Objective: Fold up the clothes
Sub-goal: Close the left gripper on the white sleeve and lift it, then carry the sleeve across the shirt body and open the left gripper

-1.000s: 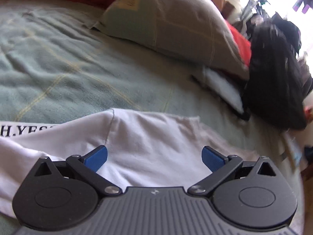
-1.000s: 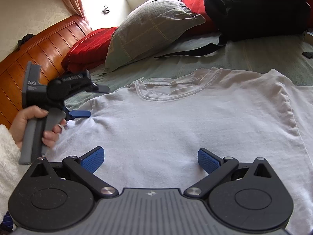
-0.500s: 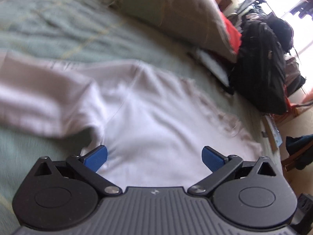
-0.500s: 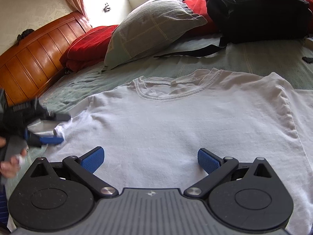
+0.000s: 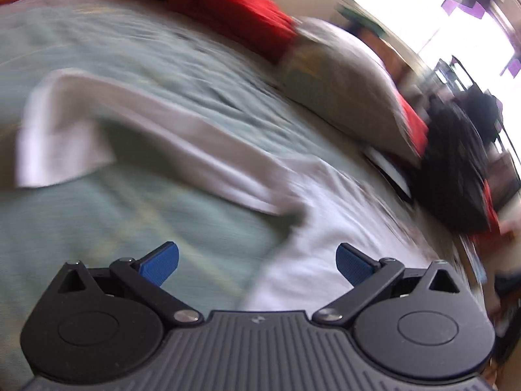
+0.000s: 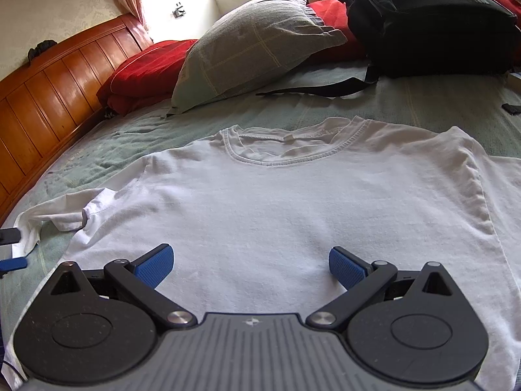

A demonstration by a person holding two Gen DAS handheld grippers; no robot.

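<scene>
A white T-shirt lies flat on the green bedspread, collar toward the pillows. Its left sleeve is crumpled at the left. My right gripper hovers open over the shirt's chest with nothing between its blue pads. The left wrist view is motion-blurred: the long white sleeve stretches across the bedspread and the shirt body lies to the right. My left gripper is open and empty above the shirt's edge. A sliver of it shows at the right wrist view's left edge.
A grey pillow and red pillows lie at the head of the bed by a wooden headboard. A black backpack with a loose strap sits at the back right. A small dark object lies far right.
My left gripper has swung left and away from the shirt body toward the sleeve; its view is blurred. It has almost left the right wrist view. The right gripper has barely moved.
</scene>
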